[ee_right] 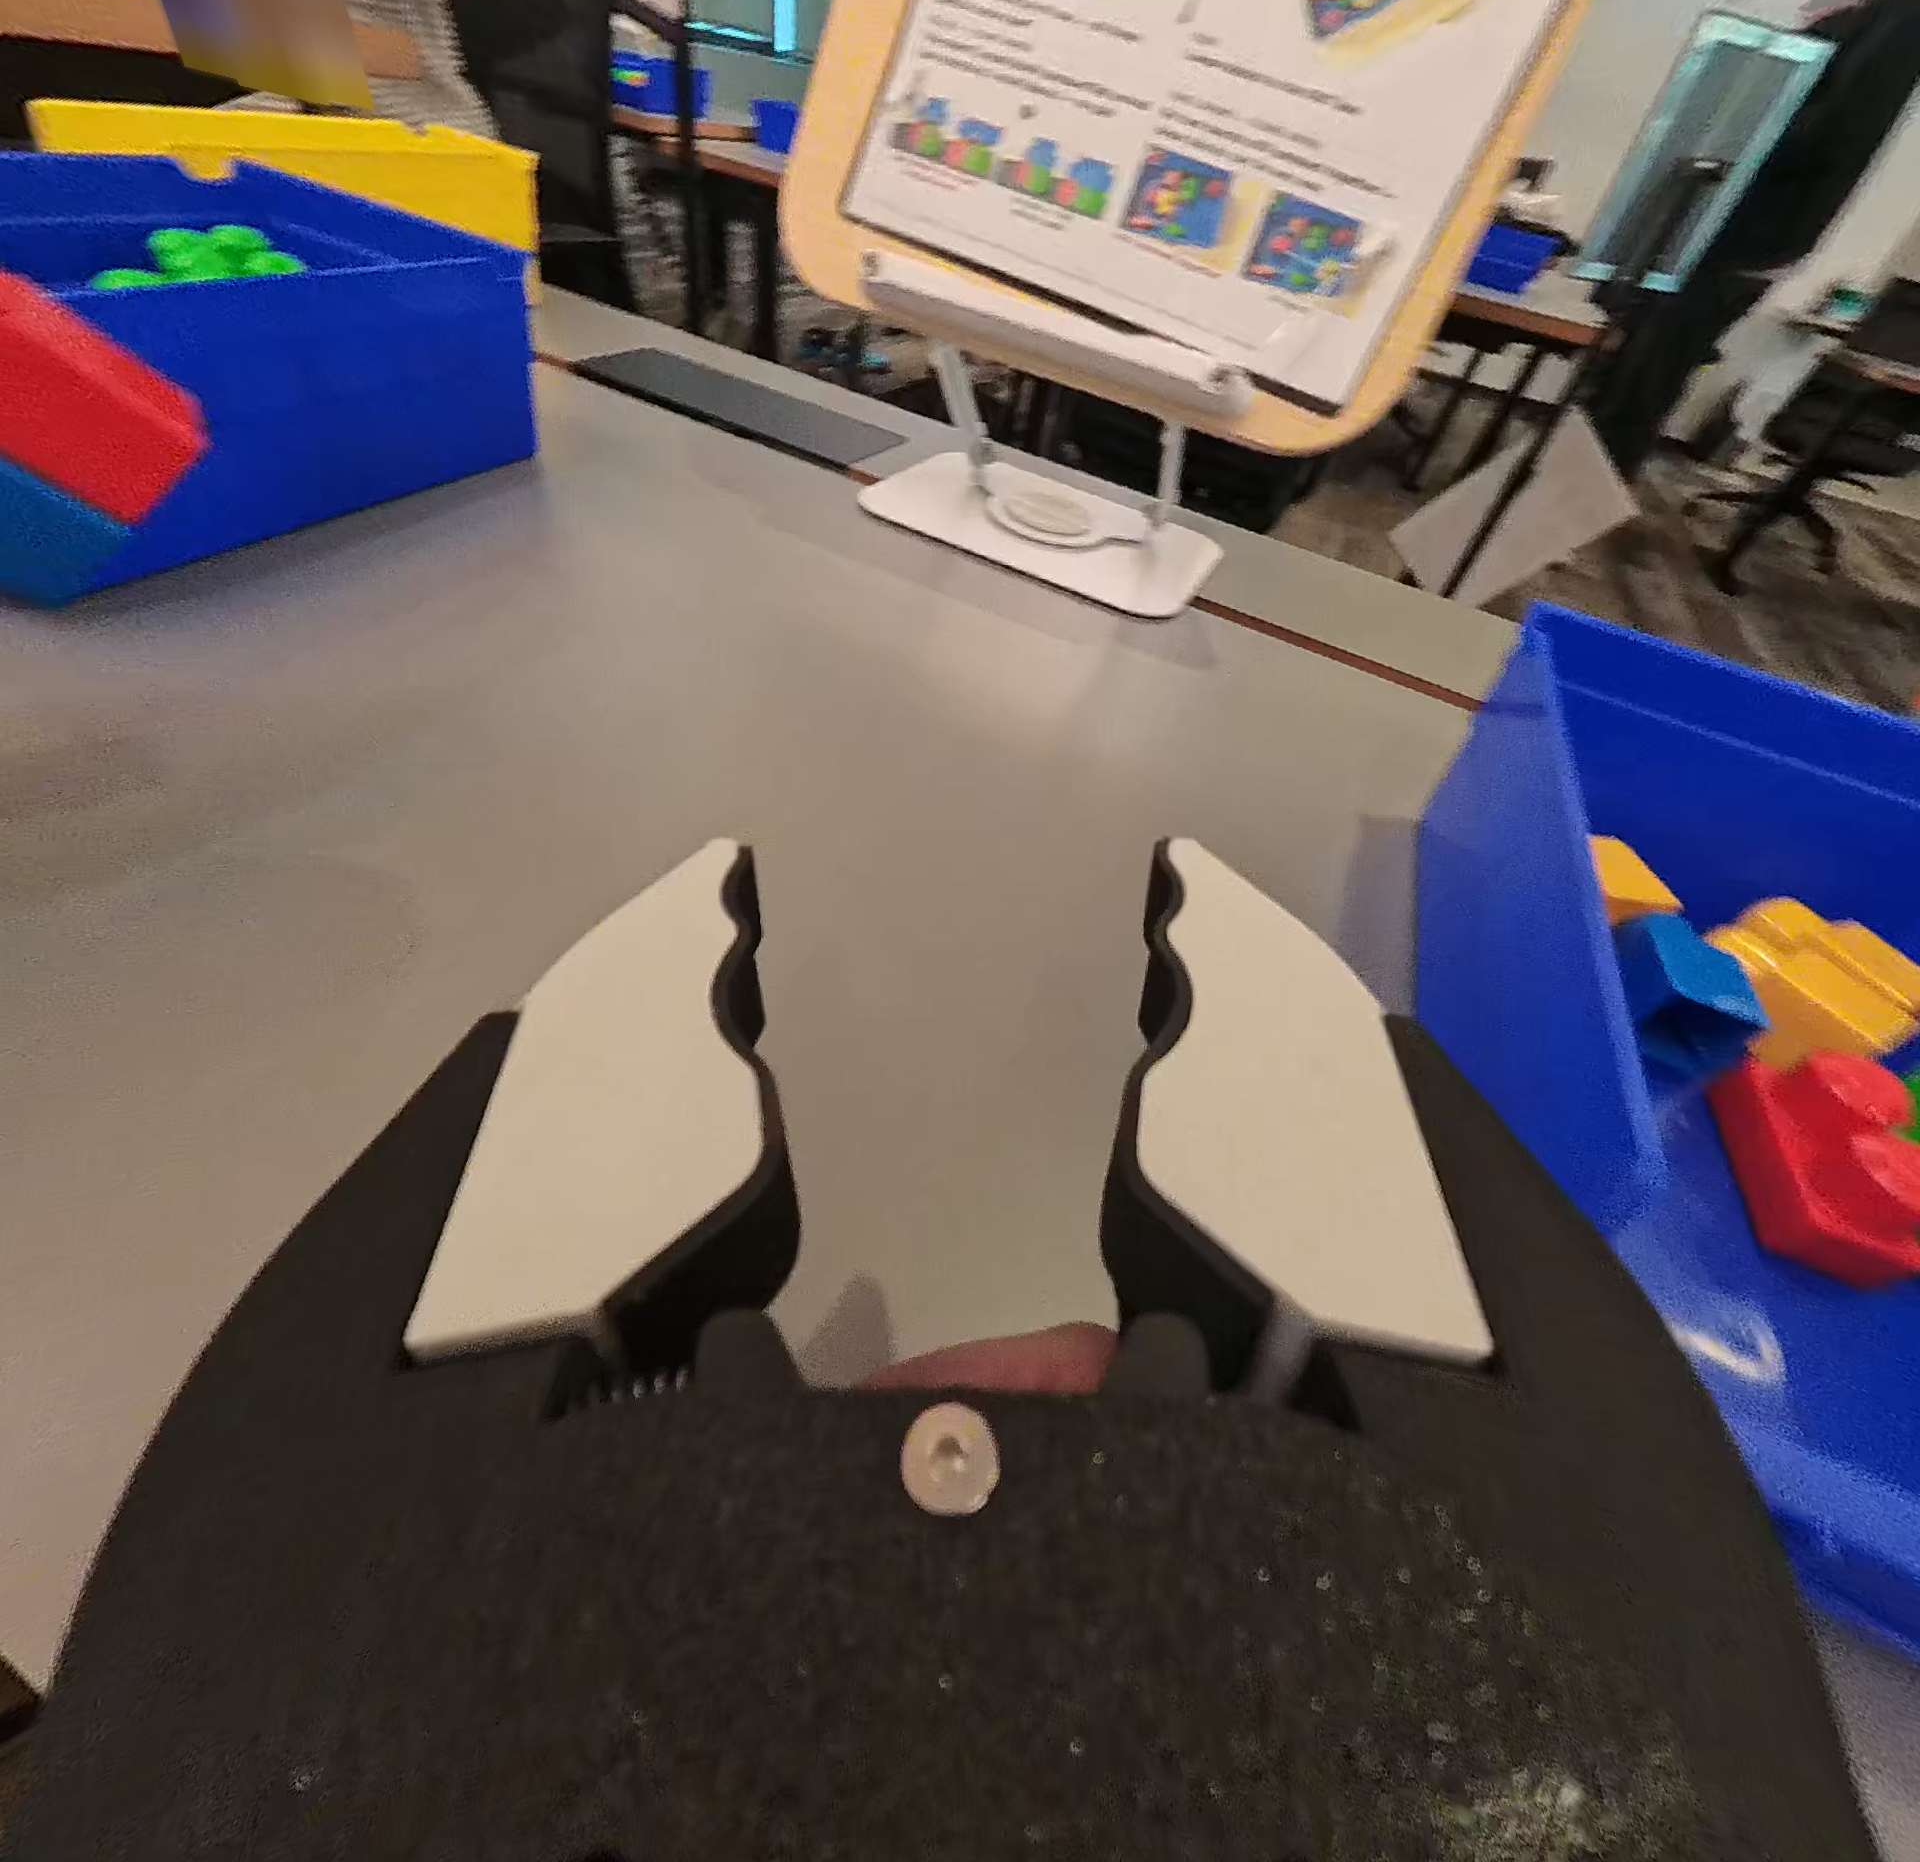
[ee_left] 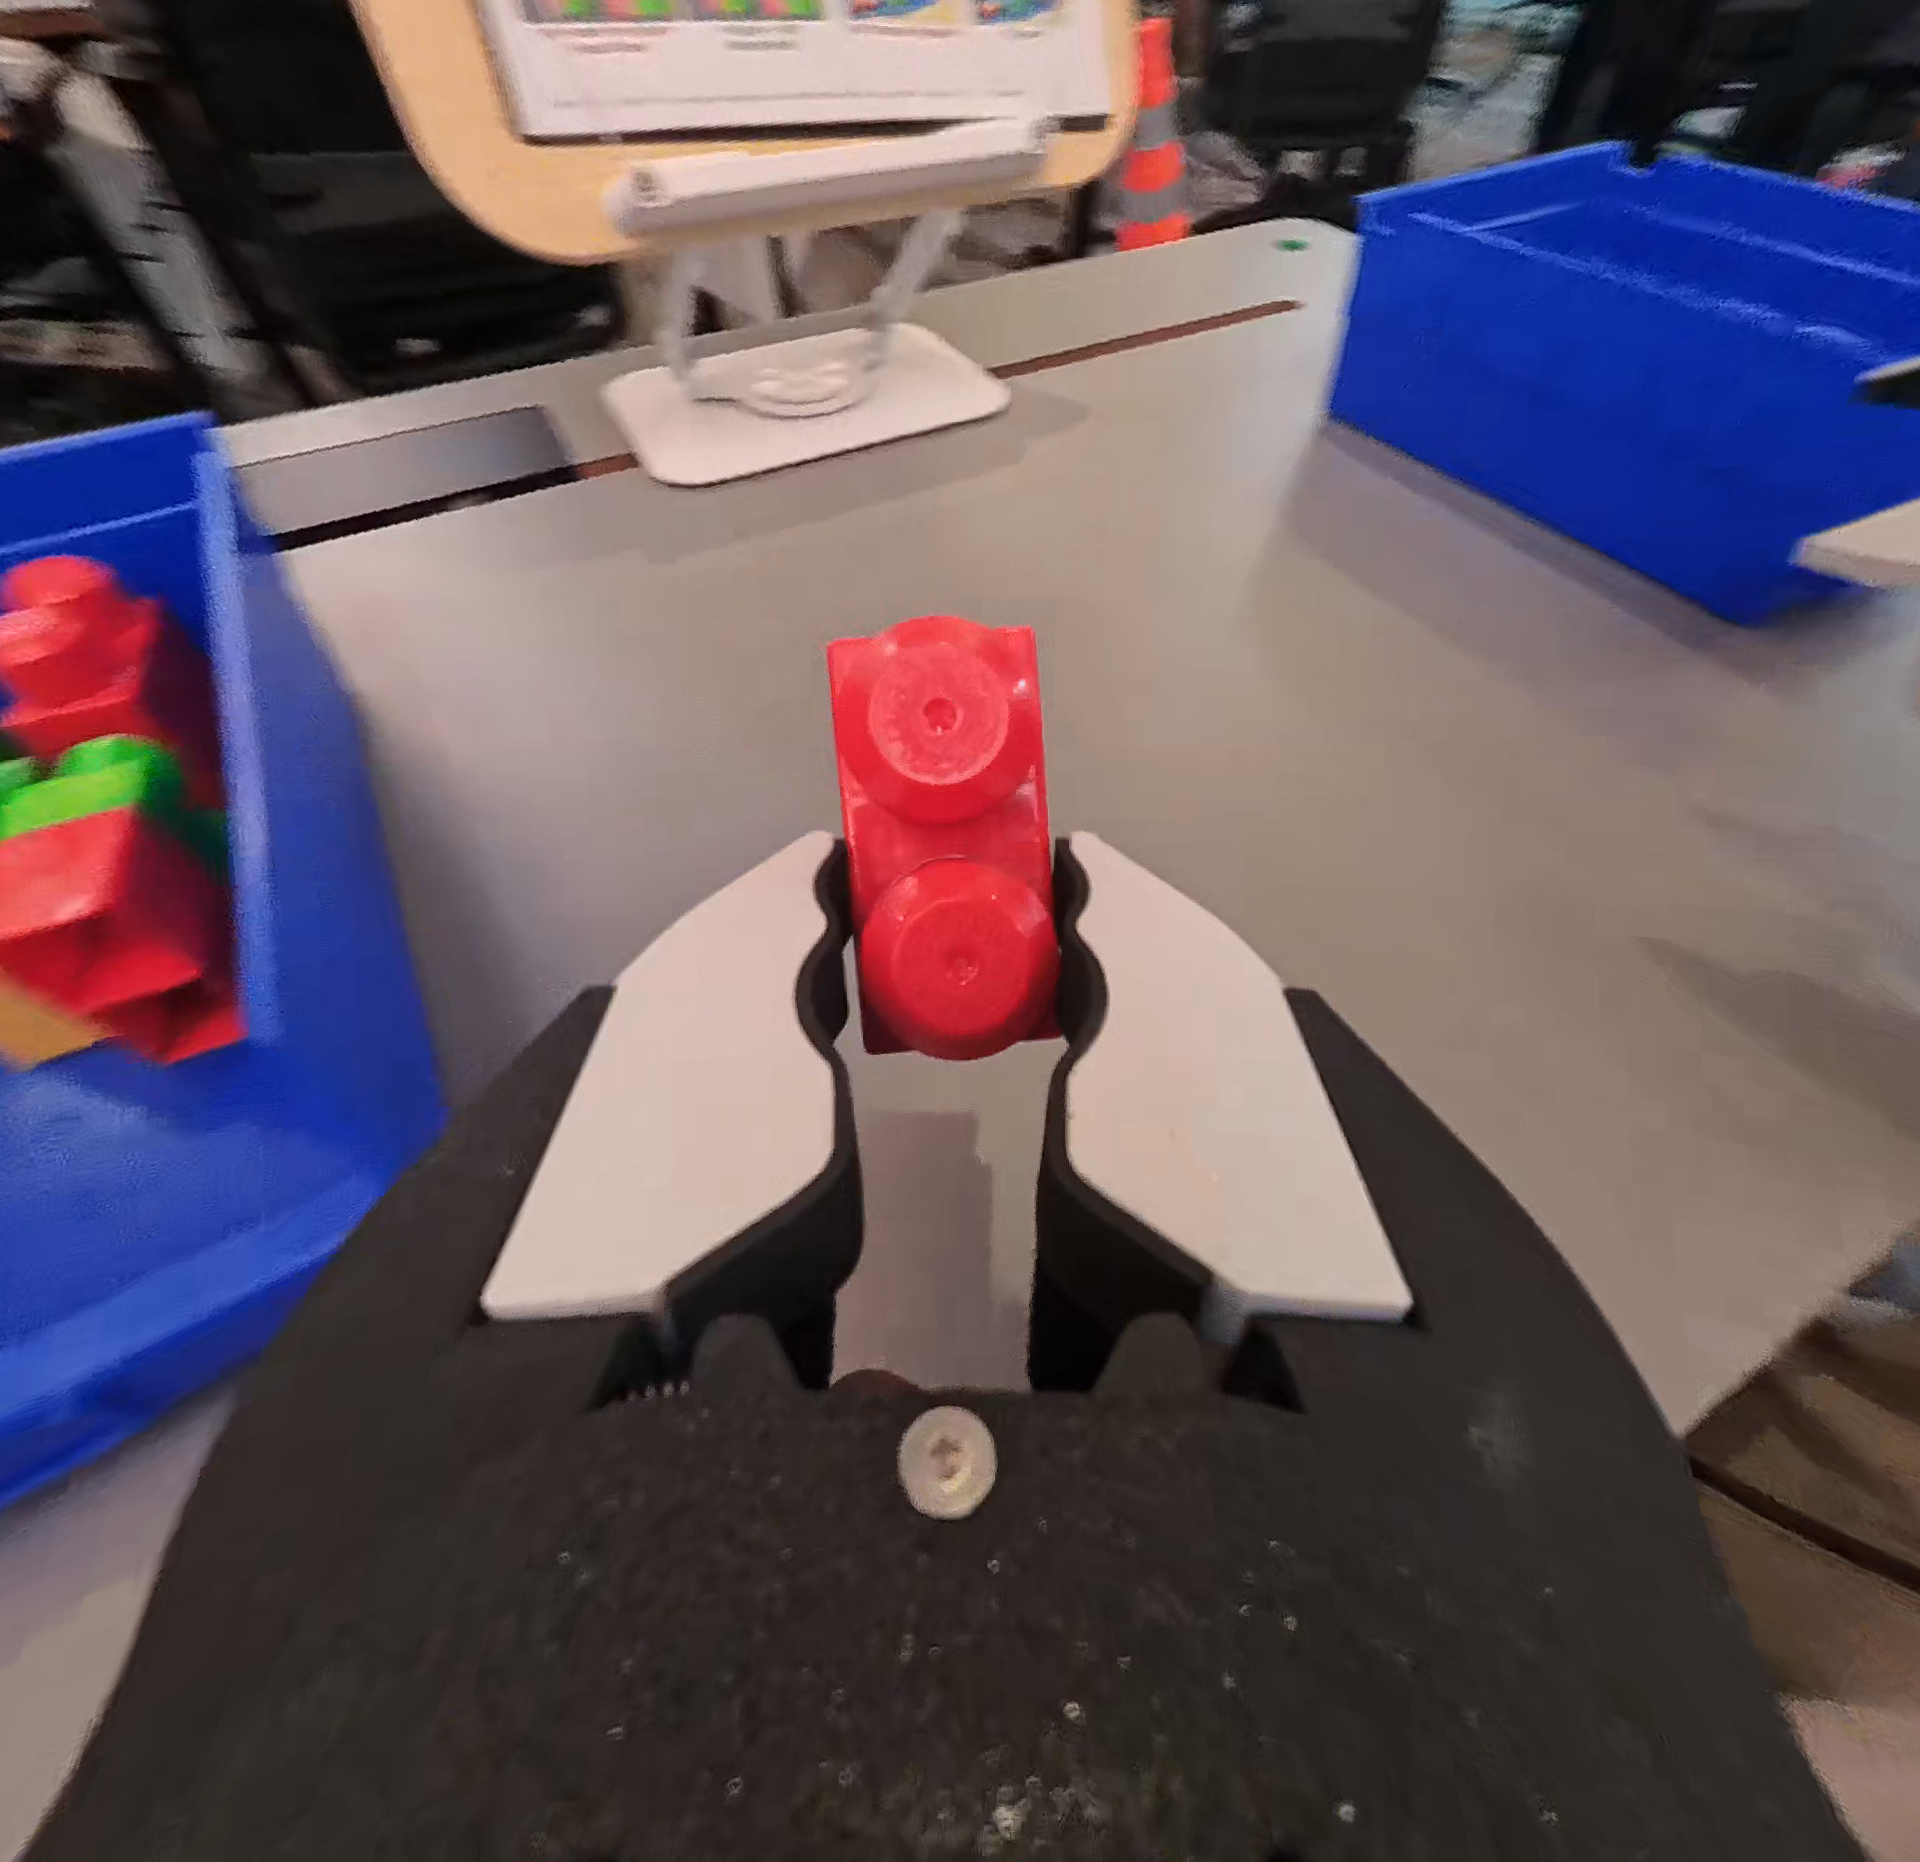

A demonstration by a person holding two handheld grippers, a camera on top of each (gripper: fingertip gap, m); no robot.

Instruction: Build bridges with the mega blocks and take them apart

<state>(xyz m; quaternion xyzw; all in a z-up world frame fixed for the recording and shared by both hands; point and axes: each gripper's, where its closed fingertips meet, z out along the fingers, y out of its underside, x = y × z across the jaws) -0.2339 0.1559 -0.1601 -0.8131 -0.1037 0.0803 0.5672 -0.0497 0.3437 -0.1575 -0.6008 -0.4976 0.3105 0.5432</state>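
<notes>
Right wrist view: gripper (ee_right: pixel 951 856) agape above bare table (ee_right: pixel 520 721).

A grey table (ee_right: pixel 644 669) fills the foreground, with a dark seam and a black strip (ee_right: pixel 738 404) along its far edge at 11 o'clock. At 12 o'clock a white stand (ee_right: pixel 1039 524) props a wooden board (ee_right: pixel 1174 181) bearing a printed sheet. Beyond it the room is dim and blurred: more tables (ee_right: pixel 1538 306) with dark legs at 2 o'clock, patterned carpet (ee_right: pixel 1704 576) underneath. In the left wrist view an orange traffic cone (ee_left: pixel 1155 139) stands at 1 o'clock.
</notes>
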